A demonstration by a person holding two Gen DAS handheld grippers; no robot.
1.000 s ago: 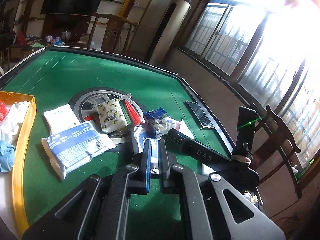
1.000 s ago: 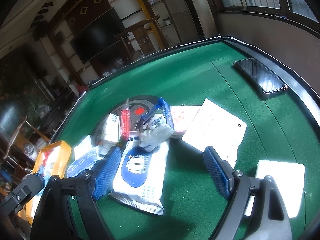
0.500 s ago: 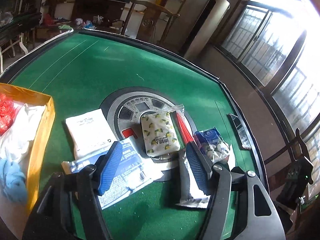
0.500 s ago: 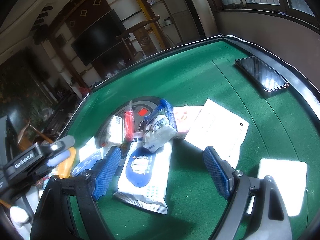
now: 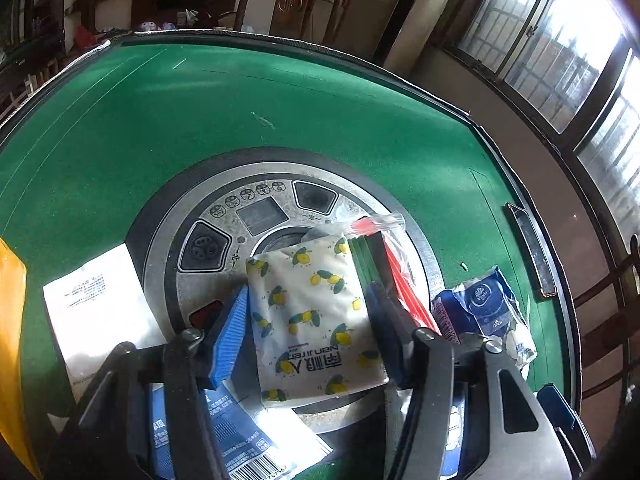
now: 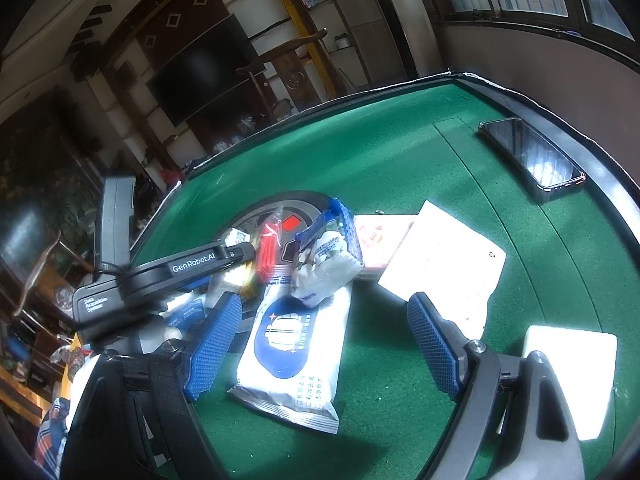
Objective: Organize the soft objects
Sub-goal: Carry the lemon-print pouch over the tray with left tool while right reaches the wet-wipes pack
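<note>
- Lemon pack [image 5: 316, 320]: white tissue pack with lemon print, lies flat on the round silver hub [image 5: 224, 240] at the middle of the green table [image 5: 160, 120].
- Left gripper [image 5: 308, 328]: jaws closing, the lemon pack between the blue pads [image 5: 232, 336]; left pad at the pack's left edge, right pad at its right edge. Cannot tell if they press yet.
- Red-strip bag [image 5: 396, 272]: clear bag just right of the lemon pack, partly under the right finger.
- Blue pouch [image 5: 484, 308]: crumpled, right of the bag, toward the table's right edge.
- Blue-label pack [image 5: 224, 432]: under the left gripper, near edge of the hub.
- White sheet [image 5: 96, 304]: left of the hub; orange box [image 5: 10, 320] at the table's left edge.
- Right gripper [image 6: 320, 344]: jaws wide apart, nothing gripped, above a wipes pack [image 6: 296, 356] lying on the felt.
- Phone [image 6: 532, 156]: on the right rim, well apart from the pile.
- White pad [image 6: 572, 376]: near right corner, beside the right gripper.
</note>
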